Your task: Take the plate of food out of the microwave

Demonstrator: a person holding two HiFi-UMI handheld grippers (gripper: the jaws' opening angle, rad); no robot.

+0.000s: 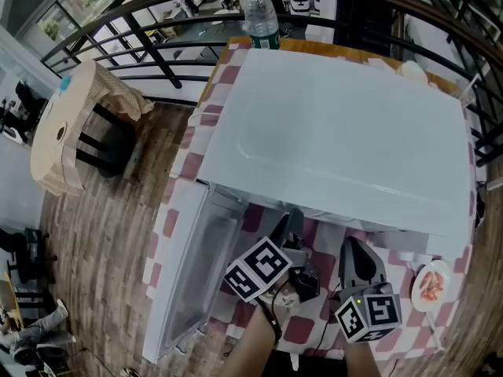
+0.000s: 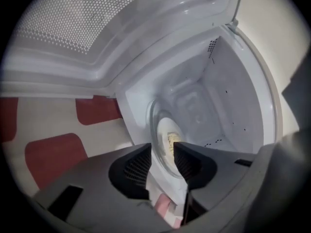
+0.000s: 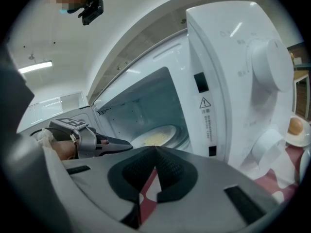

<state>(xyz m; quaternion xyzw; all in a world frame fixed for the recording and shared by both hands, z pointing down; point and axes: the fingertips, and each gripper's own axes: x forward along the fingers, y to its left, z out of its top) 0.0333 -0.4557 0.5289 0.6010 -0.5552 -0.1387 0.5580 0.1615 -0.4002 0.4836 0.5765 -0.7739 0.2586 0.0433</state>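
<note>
My left gripper (image 2: pixel 163 154) hangs at the open microwave's (image 1: pixel 338 132) mouth, by the desk's (image 1: pixel 187 165) near edge. Its jaws stand wide, with nothing clamped between them. The plate of food (image 3: pixel 154 138) sits inside the cavity, beyond the fingertips. My right gripper (image 3: pixel 155 152) is alongside, jaws pressed together and empty.

Red-check table (image 1: pixel 191 162) w/ microwave (image 1: pixel 338 140), water bottle (image 1: pixel 261 18), small plate (image 1: pixel 432 285)
</note>
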